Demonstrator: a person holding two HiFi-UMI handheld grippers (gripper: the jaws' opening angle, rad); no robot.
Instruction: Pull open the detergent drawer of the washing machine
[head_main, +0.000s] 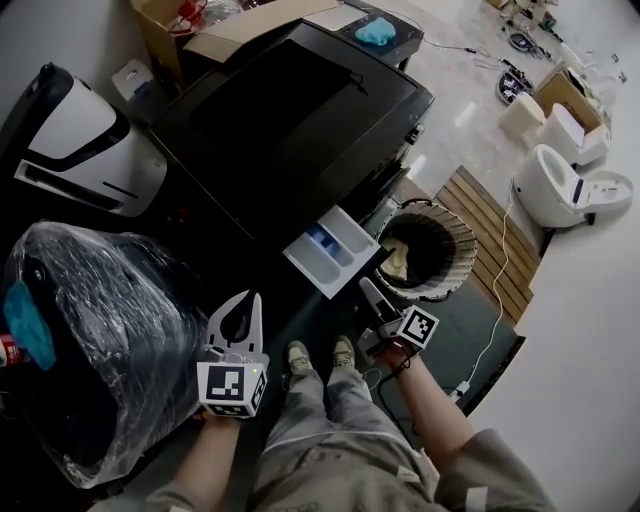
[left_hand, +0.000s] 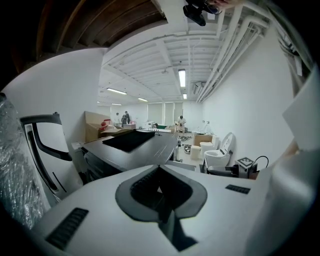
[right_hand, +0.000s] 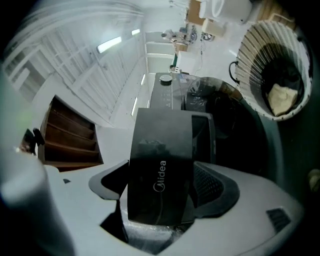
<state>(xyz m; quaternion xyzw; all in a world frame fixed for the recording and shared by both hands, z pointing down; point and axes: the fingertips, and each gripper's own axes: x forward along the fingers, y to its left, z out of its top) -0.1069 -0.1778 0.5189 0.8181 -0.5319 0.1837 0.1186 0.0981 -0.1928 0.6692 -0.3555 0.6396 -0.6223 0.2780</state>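
Observation:
The black washing machine (head_main: 290, 110) stands ahead of me, and its detergent drawer (head_main: 333, 250) sticks out toward me, showing a white tray with a blue compartment. My right gripper (head_main: 368, 292) is at the drawer's front end. In the right gripper view the drawer's glossy black front panel (right_hand: 160, 150) sits between the jaws, and the right gripper (right_hand: 162, 192) is shut on it. My left gripper (head_main: 252, 300) hangs left of the drawer and apart from it, holding nothing. From the left gripper view the left gripper (left_hand: 159, 169) has its tips together, pointing over the machine's top (left_hand: 135, 145).
A wicker laundry basket (head_main: 455, 255) with cloth inside stands right of the drawer. A plastic-wrapped dark bundle (head_main: 90, 330) fills the left. A white-and-black appliance (head_main: 80, 140) is at far left, white toilets (head_main: 565, 185) at far right, and a wooden pallet (head_main: 490, 220) lies on the floor.

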